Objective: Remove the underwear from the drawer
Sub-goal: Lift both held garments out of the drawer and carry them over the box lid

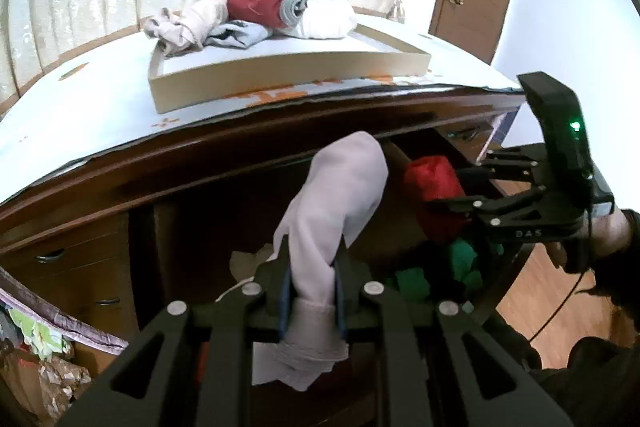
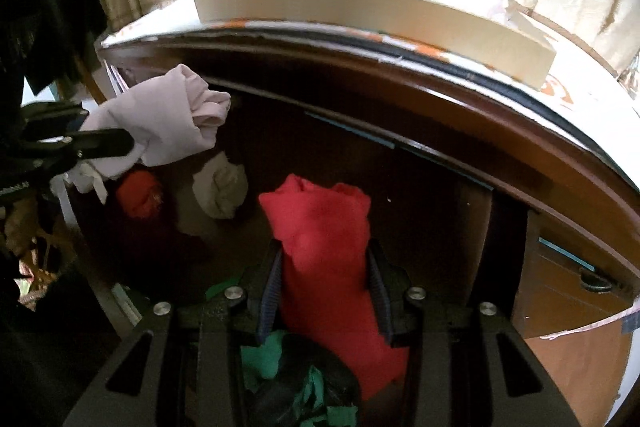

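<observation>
Left hand-held gripper clamped tight on a pale lilac underwear roll, long axis running up and away from the pads, tip close under the desk edge. Right hand-held gripper squeezing a red underwear roll, standing upright between the pads, above the open drawer. Below it, green pieces. Beyond and left, one cream roll and one more red roll, dark open room around them. Up ahead on the desk, a tray with four bundles at its far end.
</observation>
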`<state>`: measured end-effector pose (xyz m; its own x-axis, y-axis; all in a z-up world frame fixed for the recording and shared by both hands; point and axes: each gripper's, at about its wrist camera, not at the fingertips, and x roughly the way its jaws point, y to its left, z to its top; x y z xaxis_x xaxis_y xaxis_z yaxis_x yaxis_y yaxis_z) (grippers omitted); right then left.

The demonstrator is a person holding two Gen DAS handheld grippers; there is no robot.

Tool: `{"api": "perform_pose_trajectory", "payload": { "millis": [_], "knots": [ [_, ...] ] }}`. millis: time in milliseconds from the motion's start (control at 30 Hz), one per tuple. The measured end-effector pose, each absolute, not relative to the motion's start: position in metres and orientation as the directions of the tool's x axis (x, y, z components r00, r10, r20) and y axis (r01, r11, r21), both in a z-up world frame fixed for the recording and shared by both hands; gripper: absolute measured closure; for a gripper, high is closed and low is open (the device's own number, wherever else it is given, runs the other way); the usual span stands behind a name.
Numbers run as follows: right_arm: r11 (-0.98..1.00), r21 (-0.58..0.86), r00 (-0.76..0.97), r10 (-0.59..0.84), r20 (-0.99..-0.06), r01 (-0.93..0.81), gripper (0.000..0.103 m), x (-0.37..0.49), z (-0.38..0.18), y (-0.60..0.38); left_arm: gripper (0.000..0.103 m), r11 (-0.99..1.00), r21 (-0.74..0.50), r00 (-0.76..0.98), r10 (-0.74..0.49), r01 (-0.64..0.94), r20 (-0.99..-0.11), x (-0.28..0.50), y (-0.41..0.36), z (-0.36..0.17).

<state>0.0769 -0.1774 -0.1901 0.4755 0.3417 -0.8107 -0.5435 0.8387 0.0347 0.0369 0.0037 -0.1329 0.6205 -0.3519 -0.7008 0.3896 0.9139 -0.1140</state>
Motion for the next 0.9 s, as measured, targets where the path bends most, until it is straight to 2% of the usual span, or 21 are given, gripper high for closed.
{"api": "perform_pose_trajectory", "payload": {
  "millis": [600, 900],
  "knots": [
    [0.863, 0.059, 0.583, 0.388, -0.714, -0.503, 0.061, 0.052, -0.132, -0.205, 0.088, 0.920, -0.140, 0.655, -0.361, 0.366, -0.663, 0.023, 0.006, -0.123],
    [0.856, 0.072, 0.605, 0.418, -0.678, -0.511, 0.061, 0.042, -0.117, -0.202, 0.088, 0.928, -0.143, 0.706, -0.355, 0.343, -0.613, 0.012, 0.009, -0.109]
  ]
}}
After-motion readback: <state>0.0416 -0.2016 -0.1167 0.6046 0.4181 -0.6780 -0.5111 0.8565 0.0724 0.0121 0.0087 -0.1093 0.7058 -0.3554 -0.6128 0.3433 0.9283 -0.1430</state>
